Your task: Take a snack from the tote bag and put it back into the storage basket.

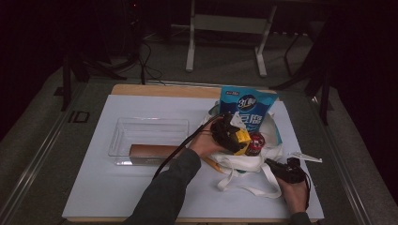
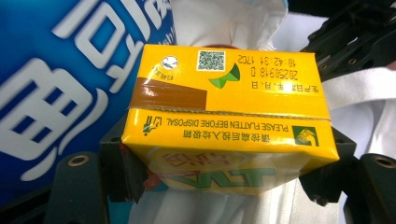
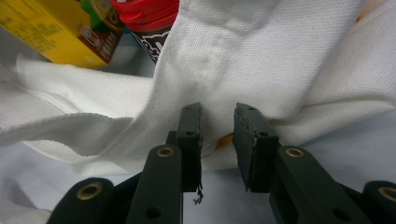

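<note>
Left gripper [image 2: 229, 186] clamps yellow carton [image 2: 229, 126] — white bag [image 1: 244, 161]

White-covered table [image 1: 141, 187]: tray [image 1: 150, 126], tote bag [image 1: 244, 164]

A clear plastic bin [image 1: 141, 133] sits on the white table mat [image 1: 117, 187], with a brown box [image 1: 152, 150] lying along its near side. A white card [image 1: 306, 157] rests near the mat's right edge.
</note>
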Available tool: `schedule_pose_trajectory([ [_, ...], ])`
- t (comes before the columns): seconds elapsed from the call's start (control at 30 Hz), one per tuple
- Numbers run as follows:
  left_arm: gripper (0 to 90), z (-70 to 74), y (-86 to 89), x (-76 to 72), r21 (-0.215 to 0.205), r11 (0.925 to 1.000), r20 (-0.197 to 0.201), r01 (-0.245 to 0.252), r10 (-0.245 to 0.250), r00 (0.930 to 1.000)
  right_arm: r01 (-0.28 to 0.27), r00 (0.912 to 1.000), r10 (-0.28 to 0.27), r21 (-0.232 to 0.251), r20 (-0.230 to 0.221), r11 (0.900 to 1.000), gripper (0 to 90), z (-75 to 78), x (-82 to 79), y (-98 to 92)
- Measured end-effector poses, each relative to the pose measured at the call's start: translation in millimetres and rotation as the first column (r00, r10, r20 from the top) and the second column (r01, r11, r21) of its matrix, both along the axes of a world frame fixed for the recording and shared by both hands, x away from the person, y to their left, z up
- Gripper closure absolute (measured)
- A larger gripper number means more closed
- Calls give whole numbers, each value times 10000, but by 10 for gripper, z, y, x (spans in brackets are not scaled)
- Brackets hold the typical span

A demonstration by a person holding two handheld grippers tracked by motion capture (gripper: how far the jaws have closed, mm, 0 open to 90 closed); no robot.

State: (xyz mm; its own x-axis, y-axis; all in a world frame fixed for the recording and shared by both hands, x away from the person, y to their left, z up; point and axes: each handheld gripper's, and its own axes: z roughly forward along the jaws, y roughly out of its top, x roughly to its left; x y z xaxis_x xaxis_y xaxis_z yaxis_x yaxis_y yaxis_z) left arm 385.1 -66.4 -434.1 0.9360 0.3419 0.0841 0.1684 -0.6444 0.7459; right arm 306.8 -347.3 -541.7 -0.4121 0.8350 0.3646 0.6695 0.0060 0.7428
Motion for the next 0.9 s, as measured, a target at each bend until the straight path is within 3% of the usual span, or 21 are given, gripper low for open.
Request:
schedule_pose_trajectory([
  [0.47,288,202,206,-26,-470,9983,107,-334,340,9994,9,10000,-9,4,0,10000,719,0,0,1],
  [0.9,288,401,361,-121,-801,9965,337,-257,285,9990,12,10000,-12,-1,0,10000,719,0,-1,2],
])
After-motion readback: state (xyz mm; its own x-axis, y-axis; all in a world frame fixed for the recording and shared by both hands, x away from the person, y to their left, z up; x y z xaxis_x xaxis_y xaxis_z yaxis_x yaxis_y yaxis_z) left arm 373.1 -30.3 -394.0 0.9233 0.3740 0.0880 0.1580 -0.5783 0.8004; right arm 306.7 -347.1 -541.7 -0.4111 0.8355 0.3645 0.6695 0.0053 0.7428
